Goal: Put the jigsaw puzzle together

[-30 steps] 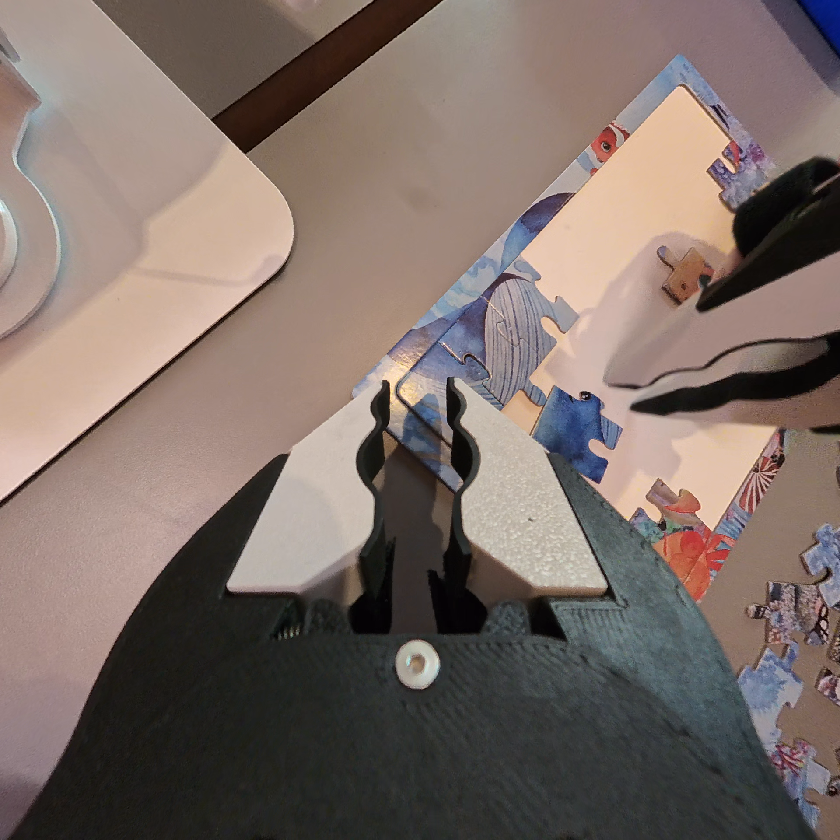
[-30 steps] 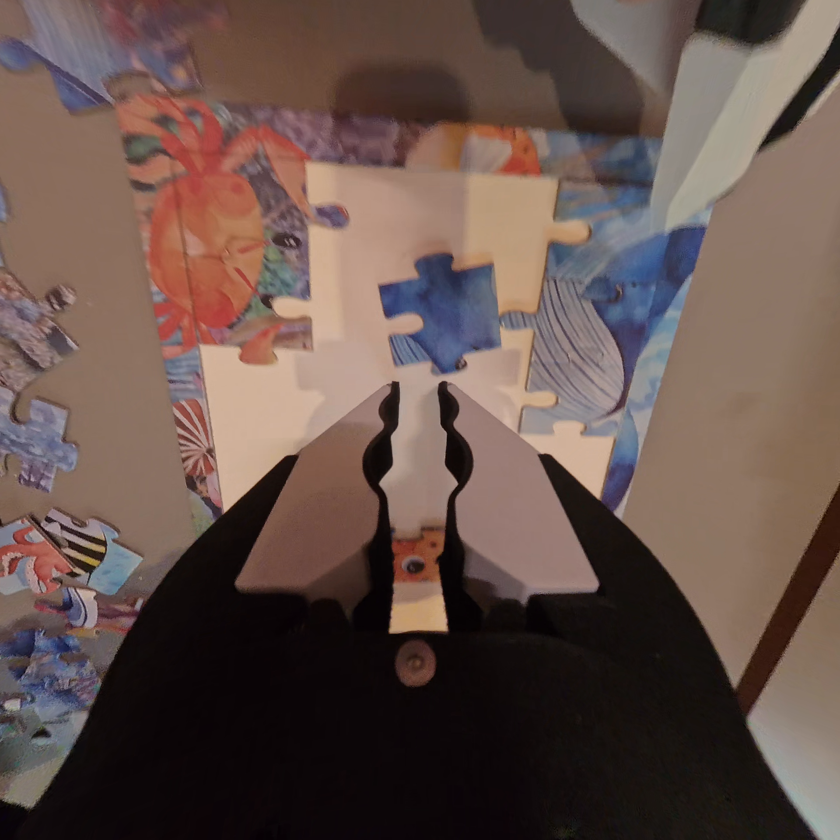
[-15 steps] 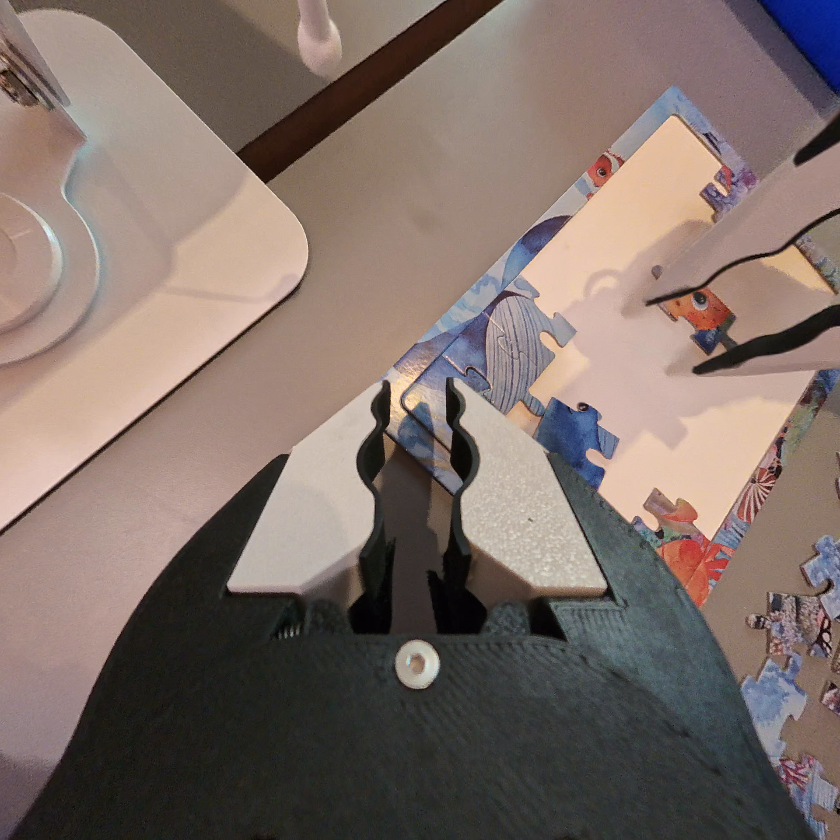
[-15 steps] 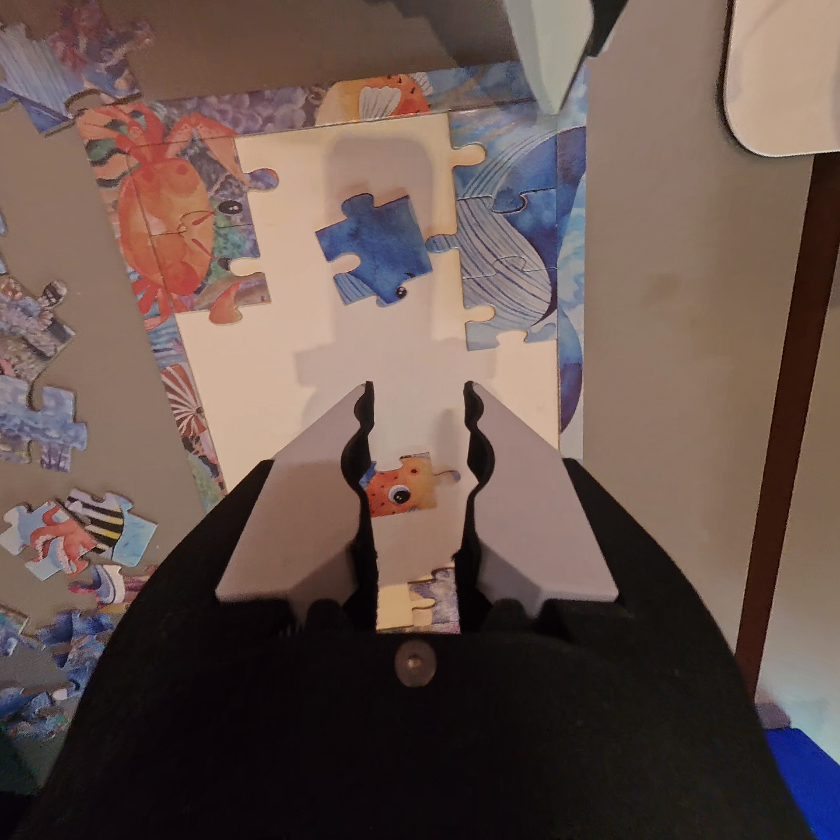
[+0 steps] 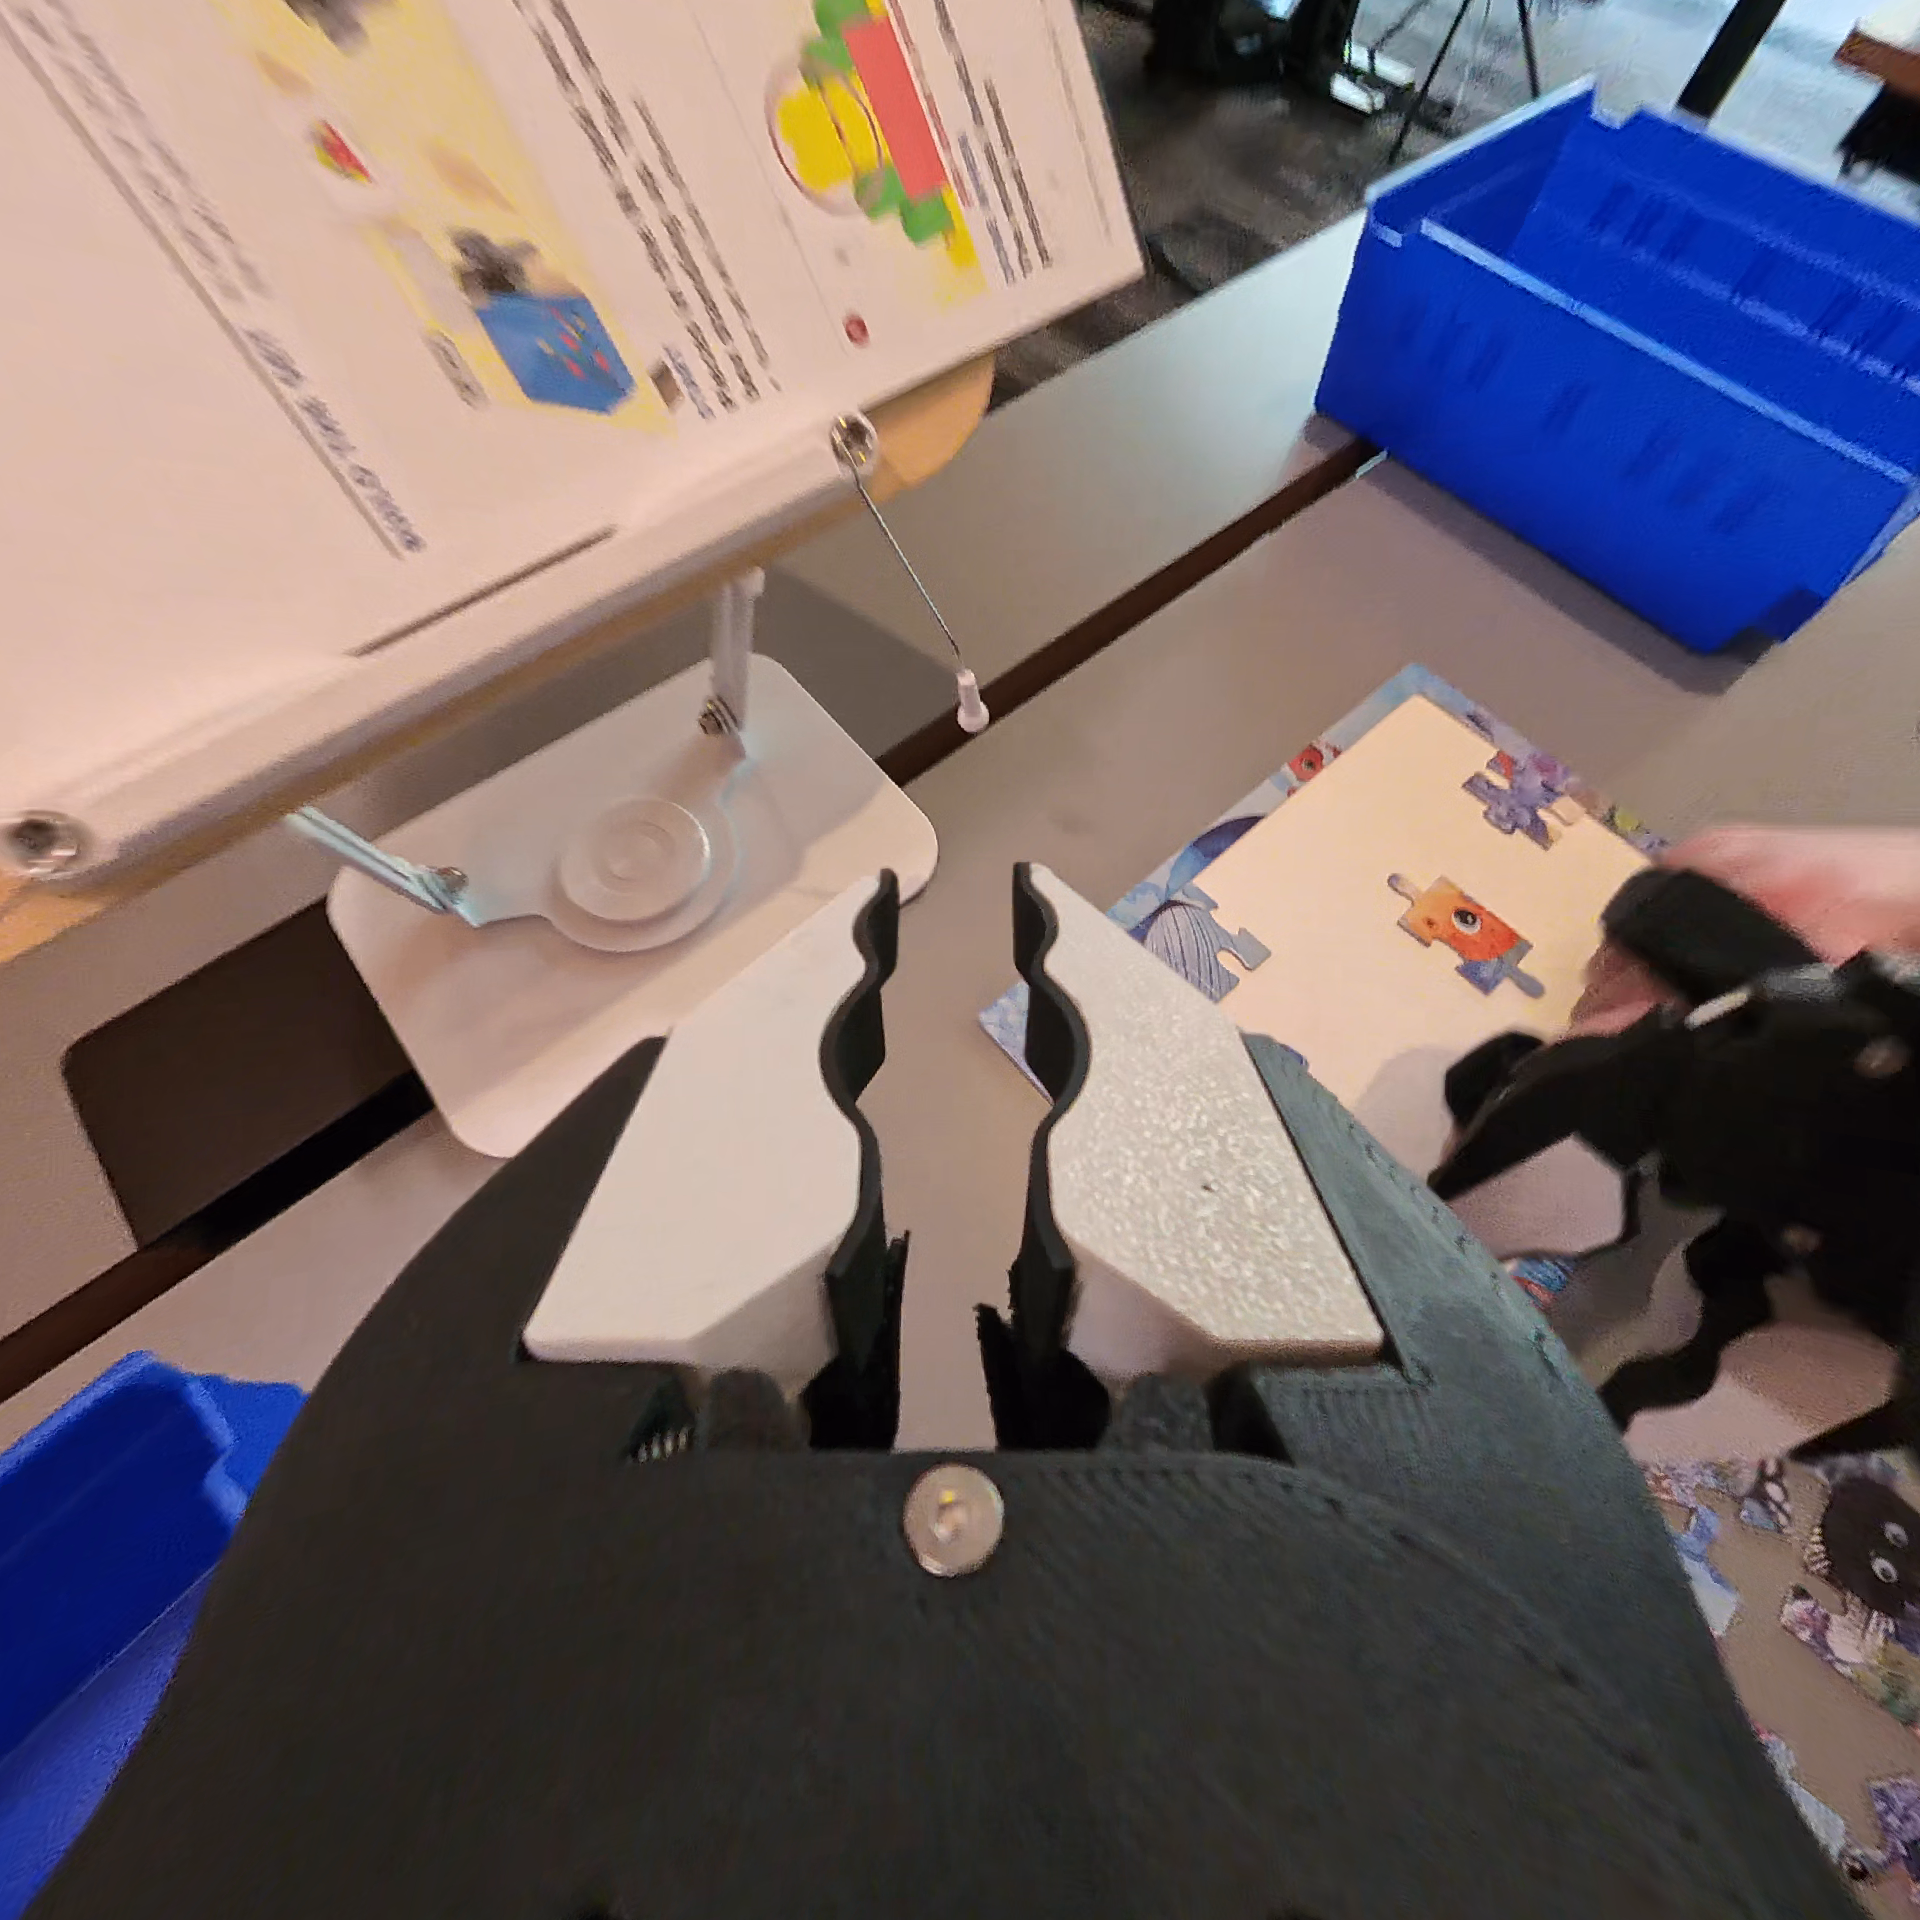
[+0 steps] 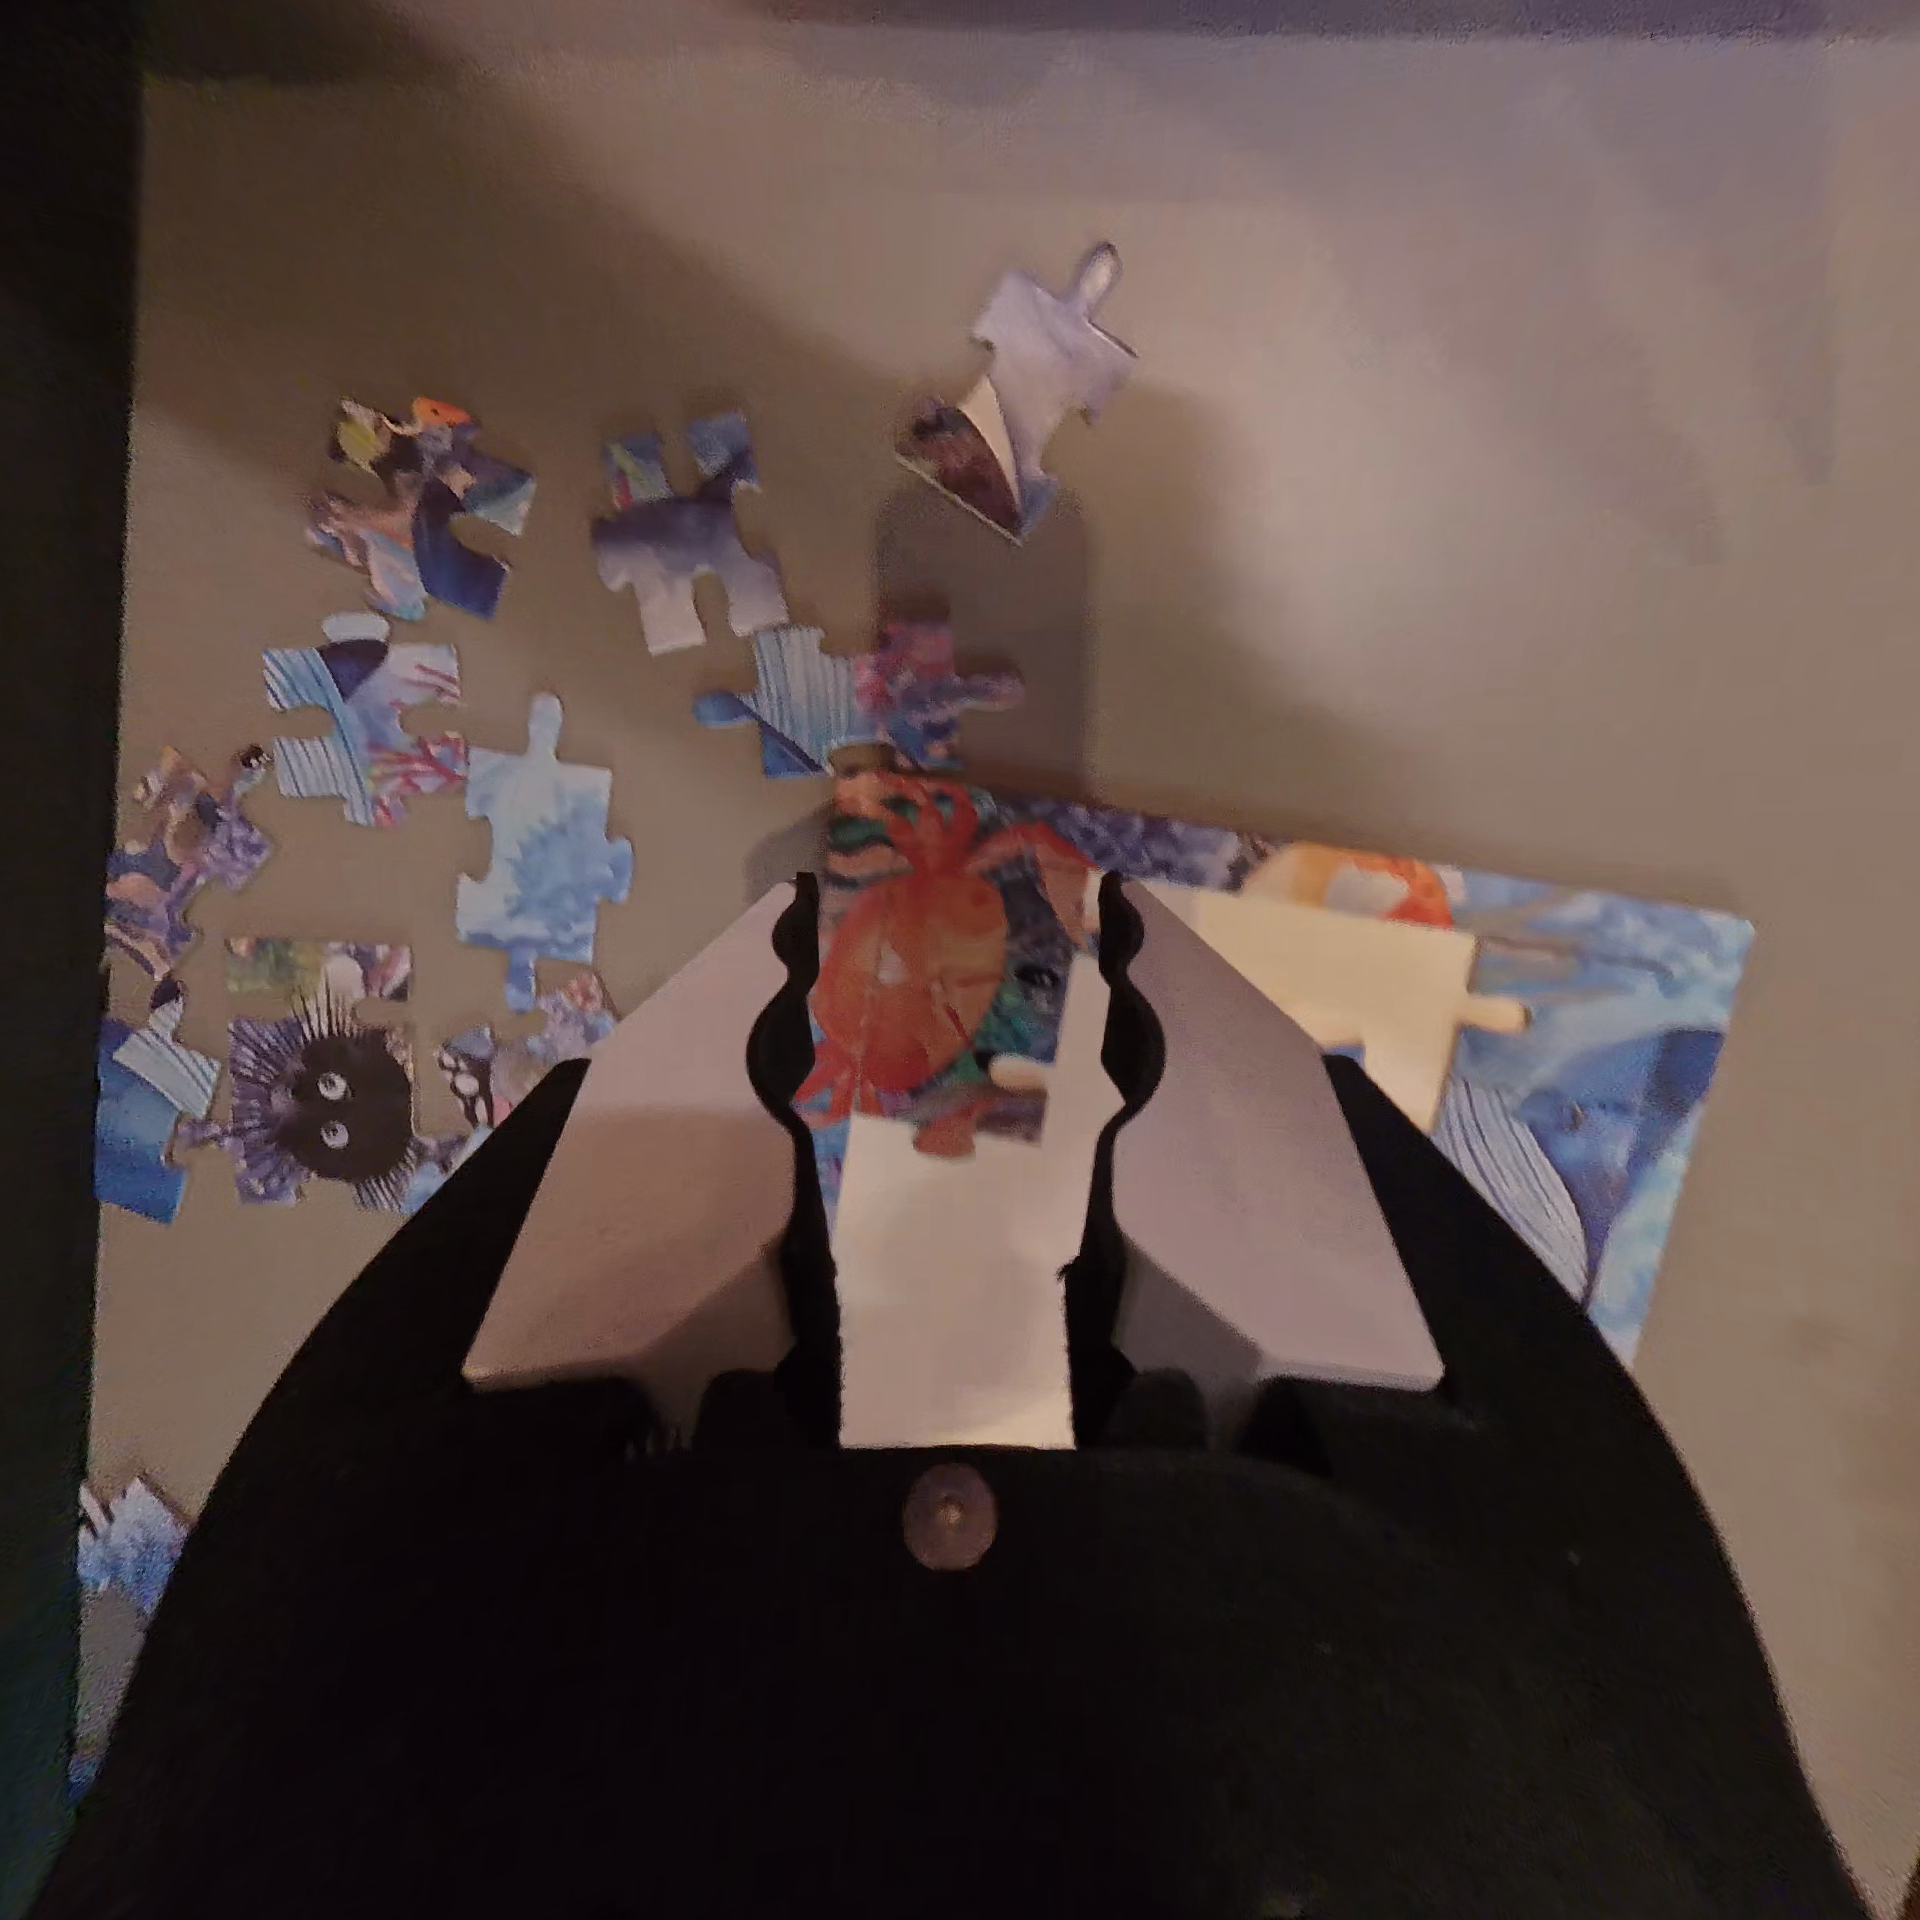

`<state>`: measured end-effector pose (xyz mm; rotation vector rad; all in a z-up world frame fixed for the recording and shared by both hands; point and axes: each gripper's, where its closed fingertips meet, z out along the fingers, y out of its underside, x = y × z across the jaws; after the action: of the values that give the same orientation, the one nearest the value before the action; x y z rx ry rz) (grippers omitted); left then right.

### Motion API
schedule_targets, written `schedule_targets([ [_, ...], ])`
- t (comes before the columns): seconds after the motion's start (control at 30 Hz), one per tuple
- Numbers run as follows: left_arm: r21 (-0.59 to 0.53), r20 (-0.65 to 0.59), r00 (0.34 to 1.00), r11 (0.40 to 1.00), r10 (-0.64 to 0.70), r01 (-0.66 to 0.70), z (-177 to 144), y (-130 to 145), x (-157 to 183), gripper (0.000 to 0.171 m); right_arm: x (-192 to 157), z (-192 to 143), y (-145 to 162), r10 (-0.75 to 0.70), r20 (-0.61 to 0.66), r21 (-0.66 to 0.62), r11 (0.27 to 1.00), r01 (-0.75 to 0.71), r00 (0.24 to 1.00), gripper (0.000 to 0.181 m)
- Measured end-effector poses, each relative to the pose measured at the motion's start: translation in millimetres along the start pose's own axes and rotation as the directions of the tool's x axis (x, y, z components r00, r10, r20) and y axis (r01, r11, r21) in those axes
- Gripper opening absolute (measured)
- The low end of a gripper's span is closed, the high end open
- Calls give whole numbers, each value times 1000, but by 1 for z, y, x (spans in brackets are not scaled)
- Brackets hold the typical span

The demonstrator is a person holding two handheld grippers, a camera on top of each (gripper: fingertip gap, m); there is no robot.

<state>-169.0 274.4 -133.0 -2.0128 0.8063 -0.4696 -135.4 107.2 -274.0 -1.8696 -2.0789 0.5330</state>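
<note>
The left wrist view is bright and evenly lit, with daylight-like light on the grey surface (image 5: 1195,582). The left claw (image 5: 945,914) is sharp, and its light fingers (image 5: 1174,1132) show a fine grain. The document stand (image 5: 499,312) at the top left is smeared by motion blur, and the right claw (image 5: 1704,1122) at the right edge is also blurred. Straight lines bend near the corners, as a wide lens makes.

The right wrist view is dim and warm-toned. Soft shadows lie across the far part of the surface (image 6: 1455,520). The loose pieces (image 6: 540,852) look slightly soft. The claw (image 6: 951,894) body is almost pure black, without detail.
</note>
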Motion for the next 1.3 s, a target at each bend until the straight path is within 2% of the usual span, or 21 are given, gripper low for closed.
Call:
schedule_targets([
  [0.1,58,10,1000,998,-11,10,-20,-11,-5,19,-15,18,-19,-56,24,29,998,56,998,56],
  [0.23,82,14,1000,997,-14,12,-30,-15,-8,20,-39,39,-39,-138,74,57,989,134,988,54],
  [0.43,80,19,1000,997,-6,4,-31,-15,-8,19,-57,66,-42,-203,111,6,979,204,973,46],
  [0.53,87,18,1000,996,-5,4,-35,-17,-9,19,-62,66,-44,-203,138,10,979,203,969,34],
  [0.6,97,19,1000,995,-5,3,-39,-19,-9,19,-63,64,-43,-206,156,1,978,208,966,34],
  [0.87,137,35,999,991,-4,0,-58,-27,-13,19,-34,49,-57,-159,79,19,987,157,984,46],
  [1.3,155,28,1000,988,-2,-3,-66,-31,-11,19,-81,33,-13,-181,167,-63,979,194,969,43],
])
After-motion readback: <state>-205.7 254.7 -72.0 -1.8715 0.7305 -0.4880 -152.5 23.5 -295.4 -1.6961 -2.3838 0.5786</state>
